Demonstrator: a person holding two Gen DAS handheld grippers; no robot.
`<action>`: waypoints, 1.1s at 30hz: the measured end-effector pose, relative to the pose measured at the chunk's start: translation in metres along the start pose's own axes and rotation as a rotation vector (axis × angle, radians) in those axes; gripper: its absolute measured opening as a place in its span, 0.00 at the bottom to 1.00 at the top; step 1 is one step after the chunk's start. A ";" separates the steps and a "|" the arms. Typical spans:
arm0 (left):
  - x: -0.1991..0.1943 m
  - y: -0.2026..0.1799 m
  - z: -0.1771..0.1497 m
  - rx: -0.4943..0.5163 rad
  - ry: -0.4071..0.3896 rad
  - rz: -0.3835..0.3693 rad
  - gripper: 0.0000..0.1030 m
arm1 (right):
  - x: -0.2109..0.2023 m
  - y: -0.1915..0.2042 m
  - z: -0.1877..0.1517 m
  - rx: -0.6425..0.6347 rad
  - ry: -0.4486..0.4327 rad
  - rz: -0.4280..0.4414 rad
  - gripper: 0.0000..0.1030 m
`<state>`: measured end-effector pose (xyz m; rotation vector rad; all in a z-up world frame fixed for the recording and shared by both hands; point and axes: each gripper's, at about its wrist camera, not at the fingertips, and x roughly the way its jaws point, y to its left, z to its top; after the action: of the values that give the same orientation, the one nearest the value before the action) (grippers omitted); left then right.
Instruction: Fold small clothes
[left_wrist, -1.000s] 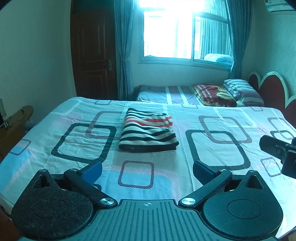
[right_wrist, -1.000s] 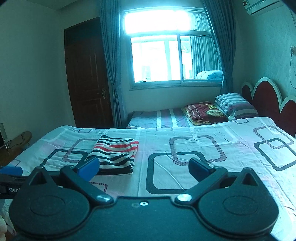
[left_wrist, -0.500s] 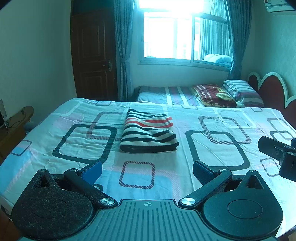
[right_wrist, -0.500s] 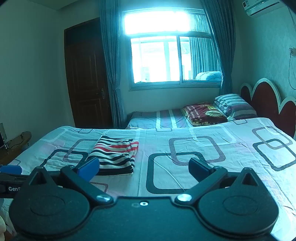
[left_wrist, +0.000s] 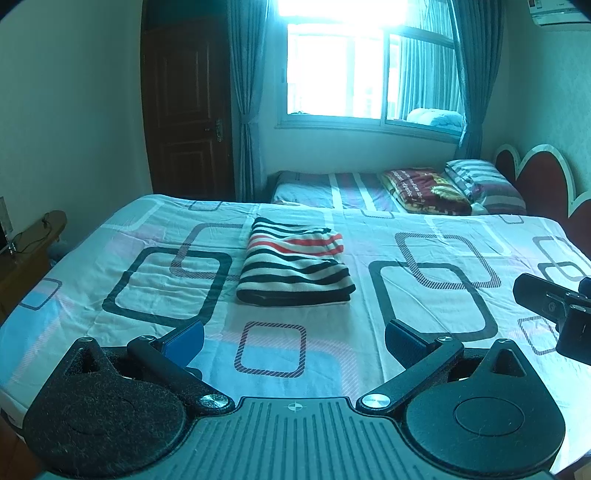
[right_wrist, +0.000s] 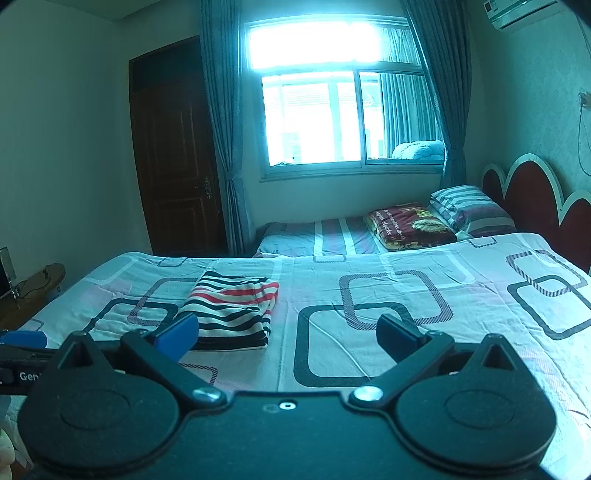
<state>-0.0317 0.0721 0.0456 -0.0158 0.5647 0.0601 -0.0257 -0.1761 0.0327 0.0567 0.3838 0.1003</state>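
Left wrist view, left tongs (left_wrist: 293, 338) and right tongs (right_wrist: 286, 334) spread, empty, folded striped garment (left_wrist: 293, 267) mid-bedsheet (left_wrist: 424, 295), well apart from edges.

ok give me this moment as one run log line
left tool: open, empty | right tool: open, empty | black, white and red striped garment: folded on patterned bedsheet, untouched

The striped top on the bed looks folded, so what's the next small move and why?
Probably just draw both grippers back. The striped top already lies folded in a neat rectangle on the bed sheet, and the left gripper and right gripper are both open, holding nothing.
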 end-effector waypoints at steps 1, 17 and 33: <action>0.000 0.000 0.000 0.001 0.000 0.001 1.00 | 0.000 0.000 0.000 -0.002 0.000 -0.002 0.99; 0.006 -0.007 0.003 -0.002 0.006 0.003 1.00 | 0.009 -0.002 -0.001 0.006 0.013 0.000 0.99; 0.025 -0.006 0.005 -0.013 0.024 -0.007 1.00 | 0.018 -0.003 -0.002 0.008 0.021 0.010 0.99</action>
<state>-0.0078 0.0679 0.0370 -0.0308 0.5887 0.0568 -0.0092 -0.1771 0.0241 0.0659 0.4048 0.1094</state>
